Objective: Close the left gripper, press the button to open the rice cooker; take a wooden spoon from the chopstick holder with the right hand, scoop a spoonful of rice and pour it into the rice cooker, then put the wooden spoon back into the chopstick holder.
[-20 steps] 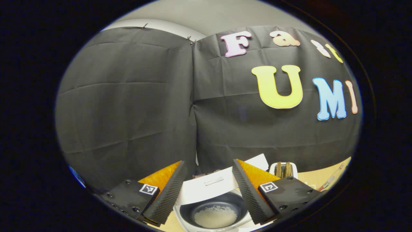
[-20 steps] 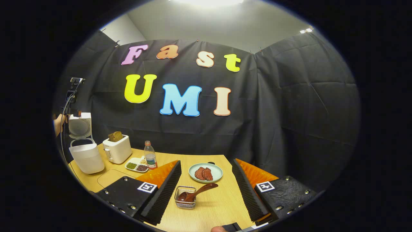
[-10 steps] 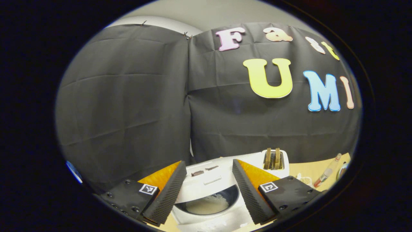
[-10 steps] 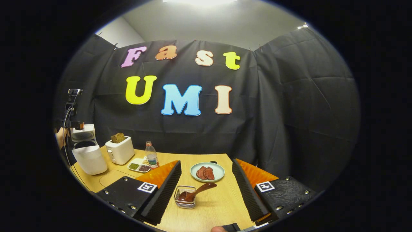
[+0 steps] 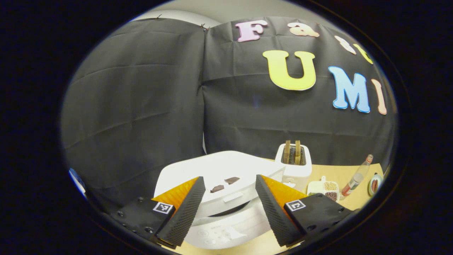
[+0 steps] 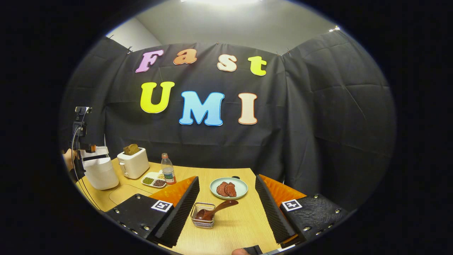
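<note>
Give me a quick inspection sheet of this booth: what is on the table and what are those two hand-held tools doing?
Surface: wooden table.
Job's things: white rice cooker, lid nearly down; wooden spoon lying in wire chopstick holder.
Clutter: toaster with bread, bottle, divided dish of beans, plate of meat.
Grippers: left hand-held gripper open over the cooker; right hand-held gripper open, holding nothing.
Cables: black cable beside cooker.
Surroundings: black cloth walls.

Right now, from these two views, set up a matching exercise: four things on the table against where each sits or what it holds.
Things:
1. wooden spoon
2. toaster
3. plate
4. rice cooker

States:
A. lid lowered, nearly shut
B. lying in the wire chopstick holder
C. holds two brown slices
D. bread standing in its slots

Pairs: 1-B, 2-D, 3-C, 4-A
</note>
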`<control>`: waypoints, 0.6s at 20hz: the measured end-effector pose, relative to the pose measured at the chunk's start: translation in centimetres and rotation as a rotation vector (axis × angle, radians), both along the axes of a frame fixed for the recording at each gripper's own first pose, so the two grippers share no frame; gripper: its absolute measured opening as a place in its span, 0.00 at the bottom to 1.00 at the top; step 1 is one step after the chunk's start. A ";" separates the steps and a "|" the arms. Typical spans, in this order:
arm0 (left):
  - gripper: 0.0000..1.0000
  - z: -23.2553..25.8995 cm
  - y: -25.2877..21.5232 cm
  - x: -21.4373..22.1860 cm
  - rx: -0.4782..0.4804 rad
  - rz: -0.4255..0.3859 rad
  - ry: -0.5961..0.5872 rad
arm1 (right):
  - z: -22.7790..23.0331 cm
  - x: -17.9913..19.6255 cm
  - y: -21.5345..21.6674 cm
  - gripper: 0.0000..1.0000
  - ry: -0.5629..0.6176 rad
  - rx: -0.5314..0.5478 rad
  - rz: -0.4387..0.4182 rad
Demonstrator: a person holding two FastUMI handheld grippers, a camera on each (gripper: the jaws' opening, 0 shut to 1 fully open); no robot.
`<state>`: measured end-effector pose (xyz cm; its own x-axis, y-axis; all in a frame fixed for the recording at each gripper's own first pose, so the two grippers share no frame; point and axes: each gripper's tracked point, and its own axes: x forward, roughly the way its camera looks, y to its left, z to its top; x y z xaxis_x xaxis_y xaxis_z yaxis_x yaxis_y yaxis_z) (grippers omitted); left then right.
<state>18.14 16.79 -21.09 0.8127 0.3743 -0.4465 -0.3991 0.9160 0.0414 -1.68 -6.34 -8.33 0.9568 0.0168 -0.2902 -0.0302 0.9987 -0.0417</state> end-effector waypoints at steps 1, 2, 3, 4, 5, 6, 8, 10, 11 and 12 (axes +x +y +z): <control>0.99 -0.5 -0.2 -0.1 0.001 -0.002 0.011 | -0.1 0.0 0.0 0.96 0.001 -0.001 -0.001; 1.00 -1.1 -0.3 -0.2 0.003 -0.005 0.023 | -0.2 0.0 -0.1 0.96 0.002 0.000 -0.002; 1.00 -1.7 -0.4 -0.3 0.001 -0.008 0.036 | -0.2 -0.1 0.0 0.96 0.004 0.001 -0.003; 0.99 -2.3 -0.6 -0.6 -0.005 -0.009 0.048 | -0.2 -0.1 0.0 0.96 0.005 0.003 -0.003; 0.99 -3.0 -0.8 -0.7 -0.011 -0.010 0.062 | -0.2 -0.2 0.0 0.96 0.006 0.004 -0.004; 0.99 -3.7 -0.9 -0.9 -0.010 -0.009 0.080 | -0.2 -0.1 0.0 0.96 0.006 0.003 -0.004; 0.99 -4.1 -1.1 -1.0 0.006 -0.016 0.090 | -0.2 -0.1 -0.1 0.96 0.005 0.000 -0.005; 0.98 -4.1 -1.3 -1.1 -0.028 -0.010 0.090 | -0.1 0.0 -0.1 0.96 0.003 0.002 -0.007; 0.99 -4.0 -1.4 -1.0 -0.054 -0.001 0.087 | -0.1 0.0 0.0 0.96 0.004 0.005 -0.007; 1.00 -4.3 -1.4 -1.2 -0.075 0.008 0.095 | -0.2 0.1 0.1 0.96 0.004 0.010 -0.008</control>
